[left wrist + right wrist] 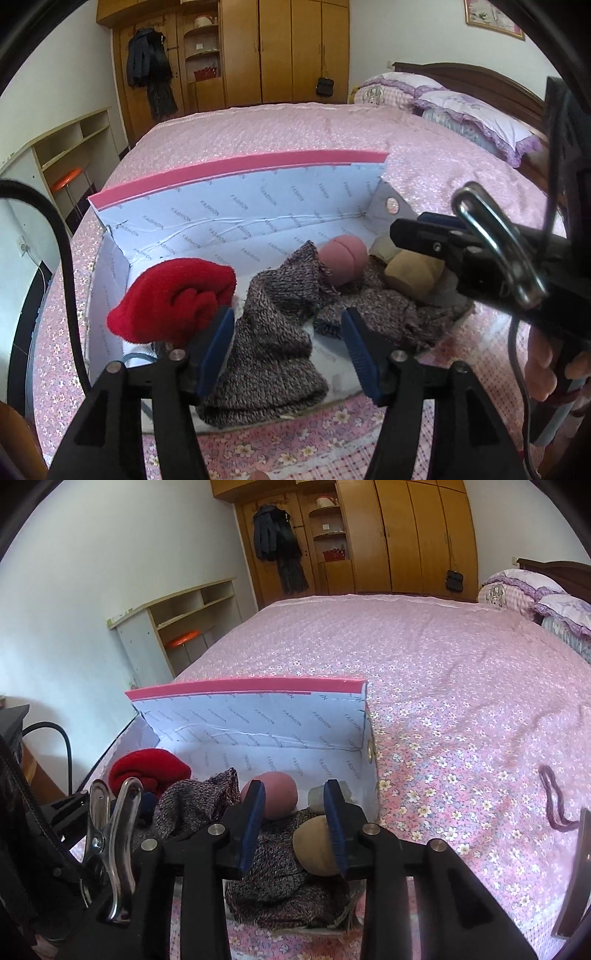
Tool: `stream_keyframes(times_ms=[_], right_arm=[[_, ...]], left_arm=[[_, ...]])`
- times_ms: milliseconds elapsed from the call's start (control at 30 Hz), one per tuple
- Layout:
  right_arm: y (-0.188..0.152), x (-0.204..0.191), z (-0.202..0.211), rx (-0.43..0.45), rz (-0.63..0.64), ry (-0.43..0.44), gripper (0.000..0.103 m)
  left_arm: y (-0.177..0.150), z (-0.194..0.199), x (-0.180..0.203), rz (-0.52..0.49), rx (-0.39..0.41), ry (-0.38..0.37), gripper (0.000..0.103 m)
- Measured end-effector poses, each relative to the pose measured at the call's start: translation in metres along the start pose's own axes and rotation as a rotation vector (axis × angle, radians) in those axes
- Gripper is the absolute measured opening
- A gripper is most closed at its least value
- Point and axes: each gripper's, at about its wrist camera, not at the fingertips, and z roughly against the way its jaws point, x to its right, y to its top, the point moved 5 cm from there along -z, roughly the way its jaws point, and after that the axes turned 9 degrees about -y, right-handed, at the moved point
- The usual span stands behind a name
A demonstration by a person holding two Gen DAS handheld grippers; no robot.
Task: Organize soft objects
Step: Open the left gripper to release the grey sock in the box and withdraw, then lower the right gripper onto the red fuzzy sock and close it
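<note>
Releasing looks like the step in hand: both tools hang over an open box (236, 206) on the bed (424, 664), where the soft things are gathered. The left hand-held gripper (288, 350) is spread wide above the grey knitted cloth (273, 354), its blue pads clear of the wool on both sides. The right hand-held gripper (295, 827) is parted less widely; a tan rolled bundle (317, 845) lies just beside its right pad, and I cannot tell whether they touch, though nothing appears pinched.

Inside the box, a red rolled sock (173, 299) sits at the left end, a pink ball (343, 262) near the middle on the cloth, and the tan bundle toward the right end. The cloth spills over the near edge onto the bed.

To finish well, I would lift both tools straight up so the pads do not snag the loose knit, then tuck the overhanging fold back inside. A purple loop (554, 801) lies well apart on the bed, probably still to be collected.
</note>
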Motion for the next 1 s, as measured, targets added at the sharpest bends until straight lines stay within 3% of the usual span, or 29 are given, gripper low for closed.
stream_keyframes(times_ms=[433,1000], right_arm=[[-0.012,-0.008,0.032,0.013,0.014,0.034,0.035],[-0.08,-0.024,0.093,-0.029,0.045,0.062,0.035]], left_arm=[[-0.013,0.026,0.003,0.01,0.014,-0.012,0.064],[-0.053,0.069,0.017,0.009,0.013,-0.081,0.064]])
